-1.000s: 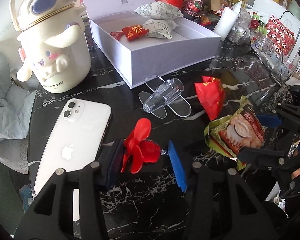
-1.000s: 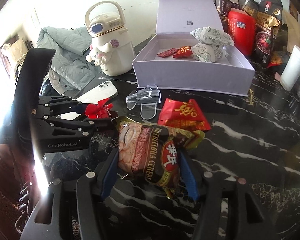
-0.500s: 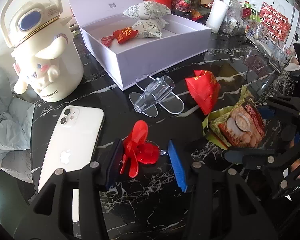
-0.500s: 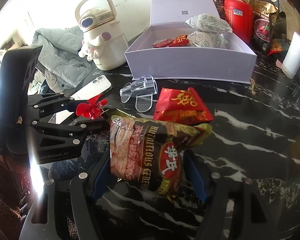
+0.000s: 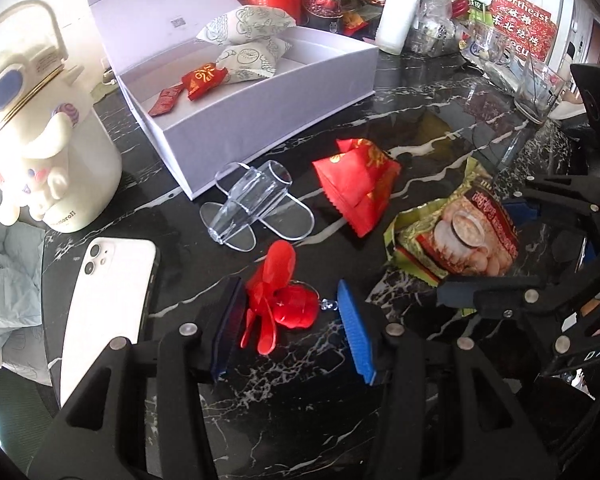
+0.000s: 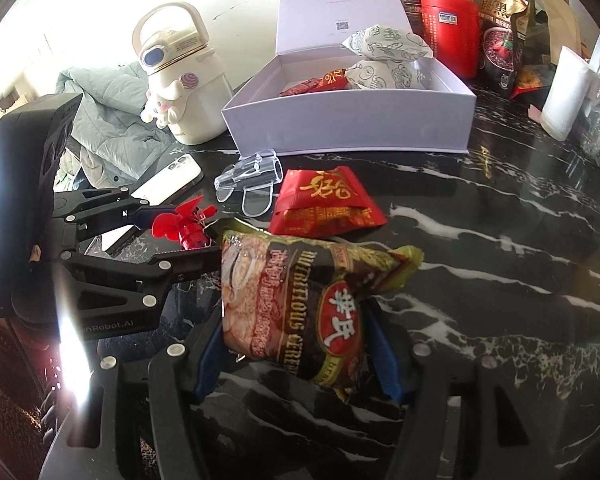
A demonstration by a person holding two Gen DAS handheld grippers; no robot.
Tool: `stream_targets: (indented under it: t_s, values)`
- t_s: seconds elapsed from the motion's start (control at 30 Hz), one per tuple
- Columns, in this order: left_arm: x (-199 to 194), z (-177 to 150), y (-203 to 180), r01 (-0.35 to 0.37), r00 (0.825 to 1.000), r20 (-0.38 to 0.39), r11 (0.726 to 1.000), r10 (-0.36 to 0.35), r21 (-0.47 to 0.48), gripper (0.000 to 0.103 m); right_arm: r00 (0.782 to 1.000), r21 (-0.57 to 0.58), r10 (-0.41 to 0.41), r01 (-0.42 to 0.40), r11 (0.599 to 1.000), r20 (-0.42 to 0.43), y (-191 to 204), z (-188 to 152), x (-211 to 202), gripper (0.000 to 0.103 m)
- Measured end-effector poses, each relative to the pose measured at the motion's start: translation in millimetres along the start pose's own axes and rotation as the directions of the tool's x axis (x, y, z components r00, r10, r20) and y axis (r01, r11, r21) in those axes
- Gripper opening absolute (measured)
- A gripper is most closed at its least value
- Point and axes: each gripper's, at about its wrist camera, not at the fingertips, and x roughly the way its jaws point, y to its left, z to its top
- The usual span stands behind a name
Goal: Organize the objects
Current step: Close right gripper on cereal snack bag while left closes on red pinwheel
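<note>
My left gripper point(image 5: 290, 328) holds a small red fan keychain point(image 5: 278, 304) between its blue pads above the black marble table; the keychain also shows in the right wrist view point(image 6: 186, 222). My right gripper point(image 6: 296, 344) is shut on a cereal packet point(image 6: 300, 304), lifted off the table, also seen in the left wrist view point(image 5: 456, 236). An open white box point(image 5: 260, 116) holds two pale pouches point(image 5: 248, 40) and red candies point(image 5: 202, 80). A red packet point(image 5: 356, 184) lies in front of it.
A clear plastic stand point(image 5: 256, 204) lies before the box. A white phone point(image 5: 108, 304) and a cream character kettle point(image 5: 40, 128) are at the left. Jars, snack bags and glasses point(image 5: 440, 20) crowd the back right. A grey jacket point(image 6: 108, 116) lies off the left edge.
Both grippers have risen and moved toward the box, carrying the keychain and the cereal packet. The cereal packet has lifted off the table.
</note>
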Motion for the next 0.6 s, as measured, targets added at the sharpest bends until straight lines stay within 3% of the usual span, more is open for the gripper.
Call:
stream_targets:
  t_s: [0.6]
  values:
    - [-9.3,1.8,-3.3,0.021,1.000,0.002,1.000,-0.021,-0.017,0.044,0.999,-0.013,0.010,-0.010,1.000,0.036,4.7,1.3,-10.9,0.060]
